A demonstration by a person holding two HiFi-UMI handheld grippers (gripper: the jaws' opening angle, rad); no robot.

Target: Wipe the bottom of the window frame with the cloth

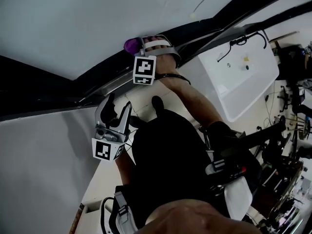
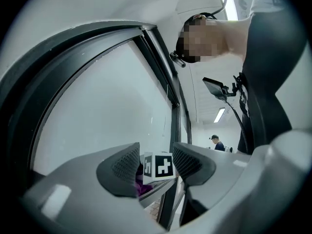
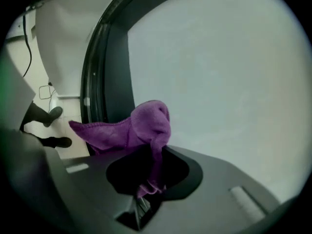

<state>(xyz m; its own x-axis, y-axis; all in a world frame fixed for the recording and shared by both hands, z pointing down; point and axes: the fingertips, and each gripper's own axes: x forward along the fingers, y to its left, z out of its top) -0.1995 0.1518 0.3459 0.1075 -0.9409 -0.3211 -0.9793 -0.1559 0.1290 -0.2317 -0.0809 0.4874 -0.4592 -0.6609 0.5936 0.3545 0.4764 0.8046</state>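
Cloth (image 3: 141, 126) sits clenched in right gripper (image 3: 148, 175) at window frame (image 3: 105, 72); left gripper (image 2: 156, 167) gapes empty.

Right gripper (image 3: 148, 177) jaws pinch purple cloth (image 3: 126, 128) beside dark window frame (image 3: 105, 67).

Pale window glass (image 2: 107, 106); cream tiled floor (image 1: 103, 179); white table (image 1: 243, 77) strewn with cables; lit ceiling strip light (image 2: 219, 115); grey-white wall (image 1: 39, 169).
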